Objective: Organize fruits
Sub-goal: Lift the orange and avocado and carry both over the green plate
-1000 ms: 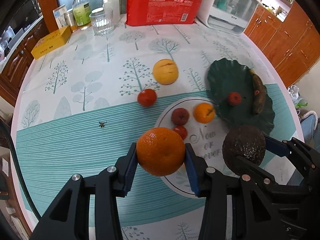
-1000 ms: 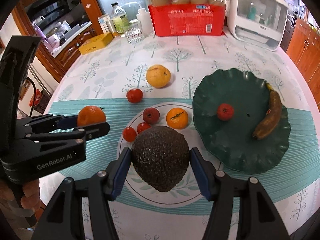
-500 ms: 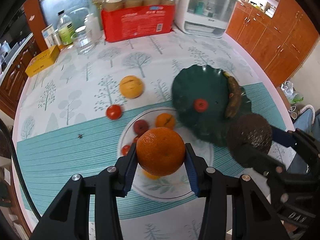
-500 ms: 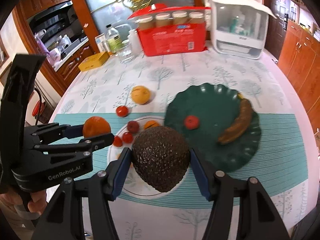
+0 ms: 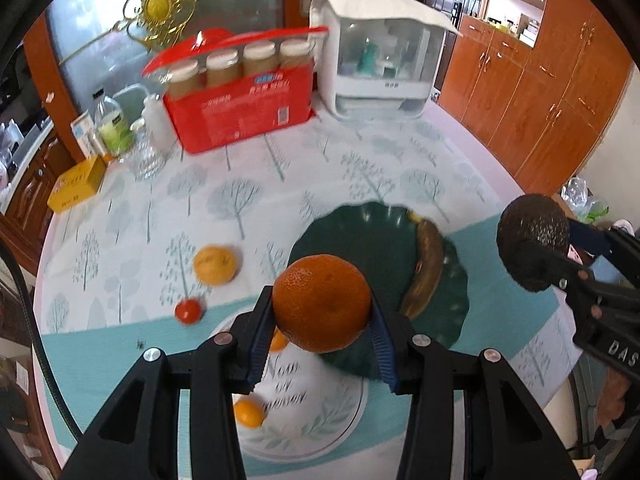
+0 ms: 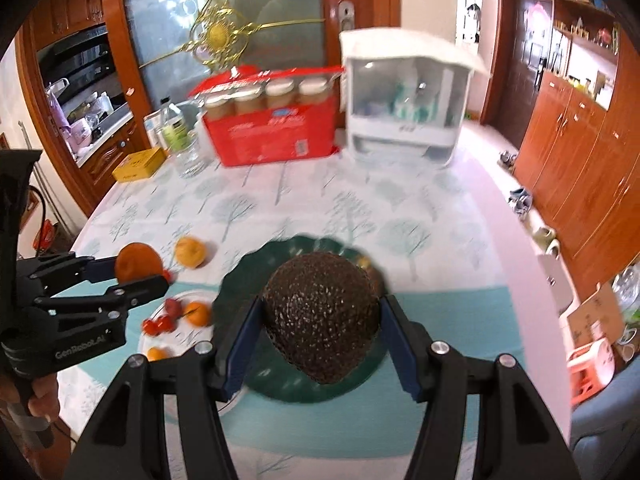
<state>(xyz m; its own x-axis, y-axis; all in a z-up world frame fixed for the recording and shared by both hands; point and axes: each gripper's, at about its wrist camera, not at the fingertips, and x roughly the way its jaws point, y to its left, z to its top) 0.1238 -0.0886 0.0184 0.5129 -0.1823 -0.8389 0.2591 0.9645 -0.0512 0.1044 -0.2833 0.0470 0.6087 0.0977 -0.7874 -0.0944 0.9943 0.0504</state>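
My left gripper [image 5: 322,322] is shut on a large orange [image 5: 322,302] and holds it high above the table, over the near edge of the green leaf-shaped plate [image 5: 360,236]. My right gripper [image 6: 322,334] is shut on a dark avocado [image 6: 322,316], also high above the green plate [image 6: 244,276]. A brown banana [image 5: 426,268] lies on the green plate. The white plate [image 5: 320,416] holds small oranges [image 5: 249,414] and red fruits [image 6: 158,324]. A yellow orange [image 5: 215,264] and a tomato [image 5: 188,311] lie on the cloth.
A red carton of jars [image 5: 240,104], a white dispenser box [image 5: 380,68], bottles and a glass [image 5: 148,152] and a yellow box [image 5: 76,184] stand along the table's far side. Wooden cabinets [image 5: 540,88] line the right wall.
Both grippers have risen well above the table with their fruit still held, and the view has tilted up toward the far side. The fruits on the table have not moved.
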